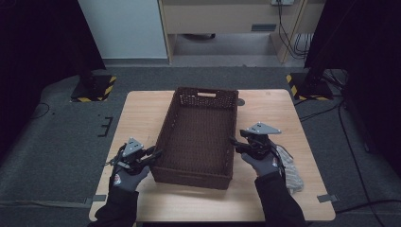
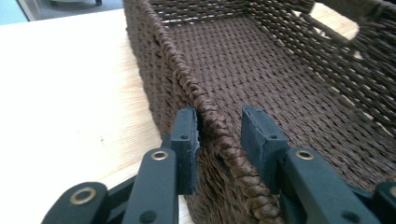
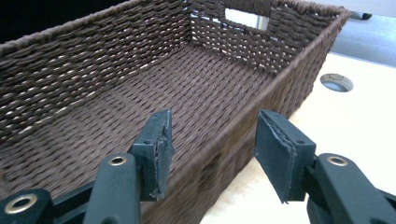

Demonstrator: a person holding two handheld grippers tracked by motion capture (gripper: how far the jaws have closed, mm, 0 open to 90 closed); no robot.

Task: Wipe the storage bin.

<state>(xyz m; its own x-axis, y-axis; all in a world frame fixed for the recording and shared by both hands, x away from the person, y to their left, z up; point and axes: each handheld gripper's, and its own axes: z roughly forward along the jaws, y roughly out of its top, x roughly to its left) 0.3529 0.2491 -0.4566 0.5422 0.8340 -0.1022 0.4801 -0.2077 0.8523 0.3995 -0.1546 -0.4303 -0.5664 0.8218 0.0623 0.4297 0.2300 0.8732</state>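
Woven brown fibre made up the whole basket (image 1: 198, 137), which stood empty in the middle of the wooden table (image 1: 142, 113), its long axis running away from you and a cut-out handle in the far end wall.

At its left long wall, near the corner closest to you, your left gripper (image 2: 219, 135) had its jaws parted around the braided rim (image 2: 215, 126): one pad outside against the wall, the other inside and a little off the braid. It straddled the rim but had not clamped it.

At the opposite long wall your right gripper (image 3: 210, 144) was opened wider, one jaw inside the basket and one outside over the tabletop, the rim passing between them with a gap on both sides. It gripped nothing either. From above, both tools sat roughly level with each other across the basket.

Just right of your right hand (image 1: 265, 163), a pale bundle of cloth (image 1: 291, 172) lay on the table near its edge.

The basket probably handled light and fairly stiff, though a woven wall flexes when pinched. The thick braid was the firmest place to take hold, and its rough weave should have resisted slipping. Matched grips on both long rims would have kept it level; a one-sided grip would have let it tilt.
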